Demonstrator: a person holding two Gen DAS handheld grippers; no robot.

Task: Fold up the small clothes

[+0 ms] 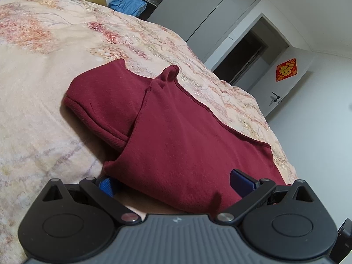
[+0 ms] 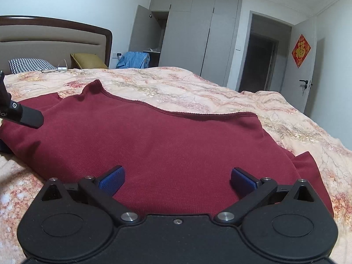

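I see the shirt (image 2: pixel 154 145), dark red, lying on the bed (image 2: pixel 198 88) on a floral peach cover. It is partly folded: in the left view one sleeve (image 1: pixel 103 101) lies tucked under the upper layer of the body, and a corner of cloth (image 1: pixel 168 72) stands up at the far edge. The near edge of the shirt (image 1: pixel 180 154) reaches right up to both claws.

My left claw (image 1: pixel 173 181) is spread wide. Its blue pads sit on either side of the near edge of the cloth; the left pad (image 1: pixel 106 184) is mostly hidden behind the fabric, the right pad (image 1: pixel 242 181) shows above it. I cannot tell whether either pad touches the shirt.

My right claw (image 2: pixel 177 180) is spread wide too, both blue pads (image 2: pixel 112 179) over the near part of the shirt, nothing pinched between them. In the right view a black part of the left tool (image 2: pixel 24 113) pokes in at the left border, over the shirt's left end.

Beyond the shirt I see a checked pillow (image 2: pixel 30 63) and a yellow pillow (image 2: pixel 88 60) at the headboard (image 2: pixel 55 35), blue cloth (image 2: pixel 134 59) near the wardrobe (image 2: pixel 193 33), and a door (image 2: pixel 301 70) with a red sign (image 2: pixel 301 50)
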